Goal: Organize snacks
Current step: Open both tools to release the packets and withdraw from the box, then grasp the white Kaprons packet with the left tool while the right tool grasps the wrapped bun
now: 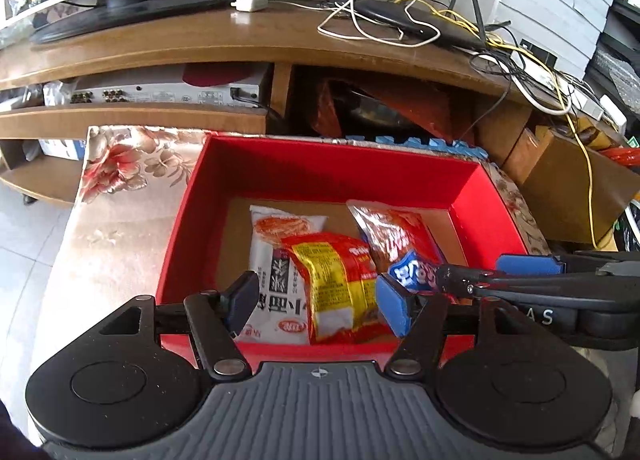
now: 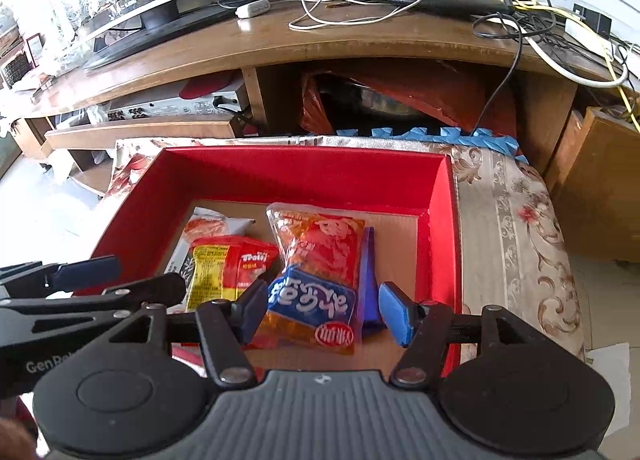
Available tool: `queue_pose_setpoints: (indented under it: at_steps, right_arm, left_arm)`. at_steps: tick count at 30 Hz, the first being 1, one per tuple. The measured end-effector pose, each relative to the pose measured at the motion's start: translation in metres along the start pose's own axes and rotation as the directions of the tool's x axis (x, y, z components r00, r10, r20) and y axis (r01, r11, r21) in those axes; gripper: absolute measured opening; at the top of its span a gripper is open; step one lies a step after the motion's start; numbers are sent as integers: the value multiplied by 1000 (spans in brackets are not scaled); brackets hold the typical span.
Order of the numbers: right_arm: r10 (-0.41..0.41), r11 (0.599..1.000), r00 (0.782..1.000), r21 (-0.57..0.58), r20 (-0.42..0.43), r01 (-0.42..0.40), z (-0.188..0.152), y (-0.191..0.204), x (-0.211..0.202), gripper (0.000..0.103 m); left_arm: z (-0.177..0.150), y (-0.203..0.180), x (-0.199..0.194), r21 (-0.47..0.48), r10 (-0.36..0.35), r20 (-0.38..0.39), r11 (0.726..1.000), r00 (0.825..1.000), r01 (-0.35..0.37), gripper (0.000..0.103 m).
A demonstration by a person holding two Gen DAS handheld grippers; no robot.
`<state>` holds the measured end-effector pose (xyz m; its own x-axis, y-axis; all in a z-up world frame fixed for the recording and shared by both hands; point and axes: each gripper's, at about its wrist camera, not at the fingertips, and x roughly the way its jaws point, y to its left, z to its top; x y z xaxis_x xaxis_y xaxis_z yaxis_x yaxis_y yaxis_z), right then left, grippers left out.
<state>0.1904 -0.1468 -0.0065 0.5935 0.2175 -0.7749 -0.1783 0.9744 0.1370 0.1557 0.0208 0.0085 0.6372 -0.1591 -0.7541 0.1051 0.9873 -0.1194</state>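
A red box (image 1: pixel 320 172) (image 2: pixel 300 176) stands on a floral cloth and holds several snack packets. A white packet (image 1: pixel 276 256) (image 2: pixel 212 226) lies at its left. A red and yellow packet (image 1: pixel 332 272) (image 2: pixel 224 264) lies partly on top of it. To the right is an orange packet with a blue label (image 1: pixel 400 236) (image 2: pixel 320 260), with a flat blue packet (image 2: pixel 370 280) tucked under its right side. My left gripper (image 1: pixel 318 306) hovers open over the red and yellow packet. My right gripper (image 2: pixel 324 312) hovers open over the orange packet. No pad presses on anything.
The floral cloth (image 2: pixel 520 220) covers a low table. Behind it stands a wooden TV stand (image 1: pixel 240 40) with a monitor base (image 1: pixel 120 8), a router with tangled cables (image 1: pixel 400 16) and a silver player (image 1: pixel 168 92) on its shelf. Pale tiled floor (image 1: pixel 24 228) lies to the left.
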Motion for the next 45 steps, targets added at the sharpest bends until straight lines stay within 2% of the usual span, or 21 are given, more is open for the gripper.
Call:
queue_pose_setpoints:
  at_steps: [15,24,33,38,45]
  right_arm:
    - [-13,1000,1000,6,-1,13,-33,-7,-34,60]
    - [-4,998,1000,61,13,3,-54,-23,-67,60]
    - [-15,995,1000,98,-3,15,-84,-43,-87,60]
    - [-33,993,999,115,-33,37,-99,-53,-89,61]
    - [-46,990,997,133,-66,55,-111,-65,-89,61]
  left_arm:
    - [-26,-13,-21,17,-59,-15,998,998,59,71]
    - [-40,-30,-25,68,-103,-42,992,994,106,71]
    - [-55,-50,0,172,-131,-137,973,982,154,72]
    - [-66,-58,20,240,-103,-188,959,977,147,73]
    - [-71,-58,36,260,-100,-234,952,967,161,77]
